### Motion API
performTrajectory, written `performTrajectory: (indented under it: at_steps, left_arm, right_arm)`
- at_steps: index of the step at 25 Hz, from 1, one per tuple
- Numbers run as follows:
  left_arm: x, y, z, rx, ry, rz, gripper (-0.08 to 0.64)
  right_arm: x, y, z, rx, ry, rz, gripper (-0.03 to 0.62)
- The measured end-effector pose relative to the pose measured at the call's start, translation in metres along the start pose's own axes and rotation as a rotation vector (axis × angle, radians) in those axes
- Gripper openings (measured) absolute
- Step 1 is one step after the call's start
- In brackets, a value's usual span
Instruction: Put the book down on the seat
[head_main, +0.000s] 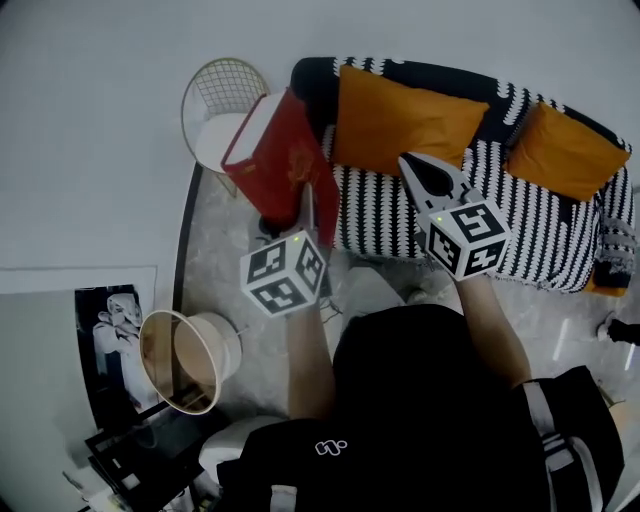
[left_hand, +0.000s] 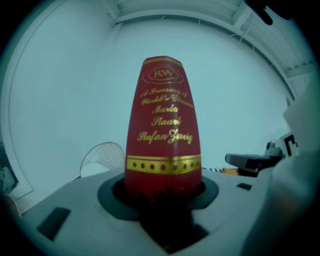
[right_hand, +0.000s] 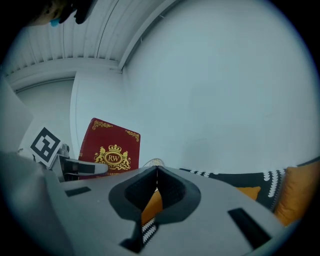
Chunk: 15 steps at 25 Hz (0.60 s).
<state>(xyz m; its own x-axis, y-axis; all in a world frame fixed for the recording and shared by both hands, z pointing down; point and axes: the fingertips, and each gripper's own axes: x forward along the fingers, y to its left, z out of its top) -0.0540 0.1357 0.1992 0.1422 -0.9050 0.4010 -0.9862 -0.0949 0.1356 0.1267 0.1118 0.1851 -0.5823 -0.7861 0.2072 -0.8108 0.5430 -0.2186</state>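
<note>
Filling left gripper view: gilt-lettered book (left_hand: 164, 125) spine

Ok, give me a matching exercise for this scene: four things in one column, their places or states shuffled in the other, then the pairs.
1 book
2 right gripper
3 orange cushion
4 round bin

A on the striped sofa
B on the floor
C jaws together, empty
D clamped in the left gripper

Pairs: 1-D, 2-C, 3-A, 4-B

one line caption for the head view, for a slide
Left gripper clamps a thick red hardback book beside the black-and-white patterned sofa; right gripper shut.
</note>
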Motion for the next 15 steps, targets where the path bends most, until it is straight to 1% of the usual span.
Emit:
performTrajectory:
  at_steps: [4, 8, 10, 15]
  left_arm:
    - [0.04, 0.034, -0.005, -0.024, 0.052, 0.019, 0.206]
    - [0.079, 0.072, -0.025, -0.065, 0.142, 0.036, 0.206]
    - [0.1, 0.087, -0.031, -0.083, 0.174, 0.036, 0.206]
    - [0.156, 0.117, -0.053, -0.094, 0.259, 0.038, 0.206]
  right_arm:
    - [0.054, -0.004, -0.008, 0.008, 0.053, 0.01, 0.011]
    - [0.11, -0.003, -0.021, 0.017, 0.121, 0.024, 0.011]
    - [0.139, -0.004, -0.027, 0.015, 0.156, 0.029, 0.011]
    - [0.199, -0.008, -0.048, 0.021, 0.249, 0.043, 0.011]
